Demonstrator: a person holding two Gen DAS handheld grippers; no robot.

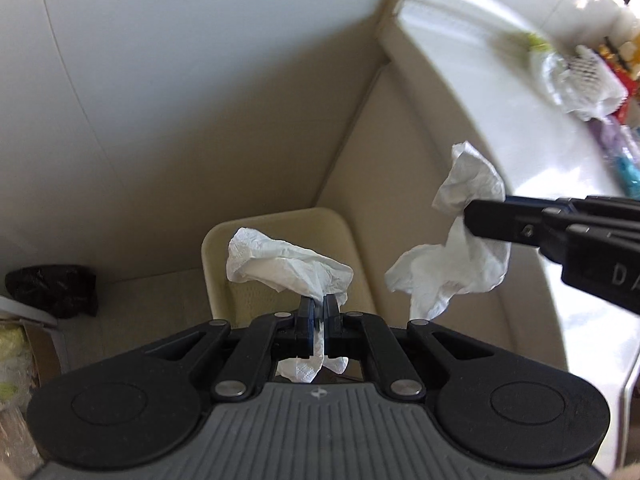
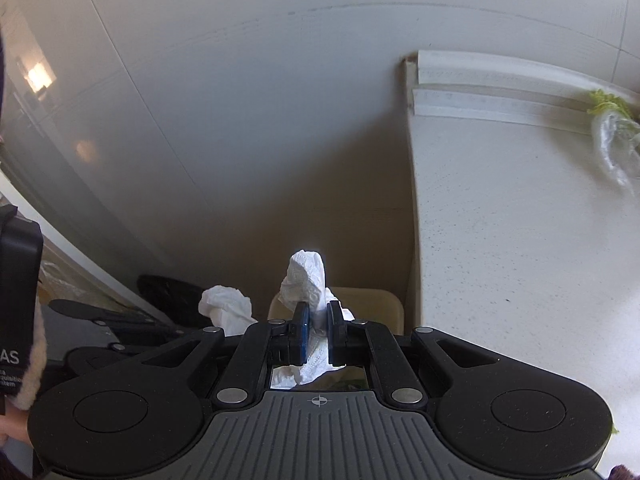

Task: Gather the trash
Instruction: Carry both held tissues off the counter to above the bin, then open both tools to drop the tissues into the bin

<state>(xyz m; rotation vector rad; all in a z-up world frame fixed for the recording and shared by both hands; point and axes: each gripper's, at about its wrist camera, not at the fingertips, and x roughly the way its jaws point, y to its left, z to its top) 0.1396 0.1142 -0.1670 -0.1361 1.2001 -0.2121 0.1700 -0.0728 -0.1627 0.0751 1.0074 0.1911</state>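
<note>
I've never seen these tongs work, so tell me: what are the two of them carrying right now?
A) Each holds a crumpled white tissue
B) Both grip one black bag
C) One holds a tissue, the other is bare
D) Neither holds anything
A: the left tongs pinch a crumpled white tissue, and the right tongs pinch another white tissue, above a beige bin.

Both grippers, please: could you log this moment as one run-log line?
left gripper: shut on left tissue | right gripper: shut on right tissue | beige bin: below both

left hand-held gripper (image 1: pixel 319 312) | black linkage, silver rivets, ribbed grey housing
</note>
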